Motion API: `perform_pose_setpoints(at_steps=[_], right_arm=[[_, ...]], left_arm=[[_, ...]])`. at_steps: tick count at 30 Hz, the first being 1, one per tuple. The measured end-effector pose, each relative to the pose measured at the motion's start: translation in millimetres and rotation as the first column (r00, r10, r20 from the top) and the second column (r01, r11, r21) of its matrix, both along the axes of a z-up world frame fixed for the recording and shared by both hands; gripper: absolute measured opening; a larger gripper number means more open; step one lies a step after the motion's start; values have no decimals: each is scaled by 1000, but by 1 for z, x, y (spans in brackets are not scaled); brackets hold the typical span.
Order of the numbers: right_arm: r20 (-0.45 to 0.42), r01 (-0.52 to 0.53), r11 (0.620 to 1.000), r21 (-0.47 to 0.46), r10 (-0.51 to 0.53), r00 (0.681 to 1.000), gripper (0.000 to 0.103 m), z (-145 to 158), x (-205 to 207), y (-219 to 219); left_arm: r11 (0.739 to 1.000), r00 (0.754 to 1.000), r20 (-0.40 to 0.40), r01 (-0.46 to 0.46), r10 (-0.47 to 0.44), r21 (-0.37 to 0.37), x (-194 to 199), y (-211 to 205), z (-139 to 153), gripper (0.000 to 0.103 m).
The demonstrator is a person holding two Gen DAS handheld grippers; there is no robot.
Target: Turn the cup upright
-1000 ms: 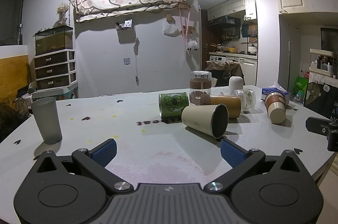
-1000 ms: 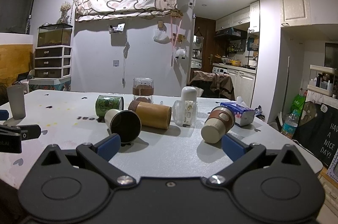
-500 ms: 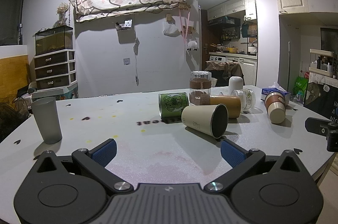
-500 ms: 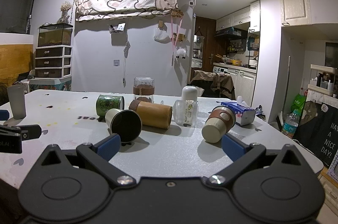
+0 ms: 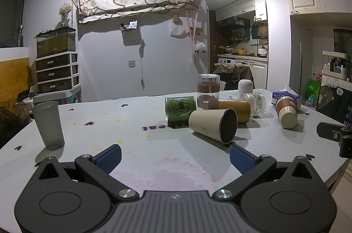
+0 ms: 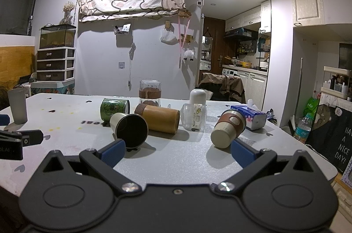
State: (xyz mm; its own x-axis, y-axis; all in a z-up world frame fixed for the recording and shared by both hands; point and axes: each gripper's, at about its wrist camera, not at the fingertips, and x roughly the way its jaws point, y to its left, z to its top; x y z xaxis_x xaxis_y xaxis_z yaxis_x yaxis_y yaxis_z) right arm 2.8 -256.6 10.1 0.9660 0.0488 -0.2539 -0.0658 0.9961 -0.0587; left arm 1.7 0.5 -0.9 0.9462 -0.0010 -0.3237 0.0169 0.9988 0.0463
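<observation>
Grey bench (image 5: 132, 145) looks unchanged from a second ago: cream cup (image 5: 212, 127) still lies sideways, left gripper (image 5: 175, 158) and right gripper (image 6: 178, 150) both spread apart, unmoved, nothing started.

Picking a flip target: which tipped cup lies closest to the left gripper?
The cream cup with the dark interior, mouth toward the left gripper; the other tipped cups lie farther back.

Bare table (image 5: 176, 158) is seen between the near edge and the cluster of cups. The cream cup (image 5: 212, 127) on its side is flanked closely behind by the green can (image 5: 180, 108) and bamboo tumbler (image 5: 233, 106). The brown-sleeved cup (image 6: 228, 128) is hemmed by the tissue box (image 6: 253, 117); the grey tumbler (image 5: 48, 124) is set well apart.
</observation>
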Motion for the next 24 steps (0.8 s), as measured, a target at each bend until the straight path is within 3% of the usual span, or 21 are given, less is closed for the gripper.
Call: perform_pose_setpoints(at_steps=[12, 19, 24], right_arm=[[-6, -22, 1000, 13, 22, 1000, 103, -3, 0, 0], [7, -145, 989, 38, 145, 989, 103, -8, 39, 3], [4, -317, 942, 111, 318, 948, 103, -3, 91, 0]], left_arm=[[1000, 1000, -3, 8, -8, 0, -1, -2, -6, 103], [1000, 1000, -13, 10, -10, -4, -10, 4, -8, 103], [1000, 1000, -12, 17, -17, -25, -11, 9, -6, 103]])
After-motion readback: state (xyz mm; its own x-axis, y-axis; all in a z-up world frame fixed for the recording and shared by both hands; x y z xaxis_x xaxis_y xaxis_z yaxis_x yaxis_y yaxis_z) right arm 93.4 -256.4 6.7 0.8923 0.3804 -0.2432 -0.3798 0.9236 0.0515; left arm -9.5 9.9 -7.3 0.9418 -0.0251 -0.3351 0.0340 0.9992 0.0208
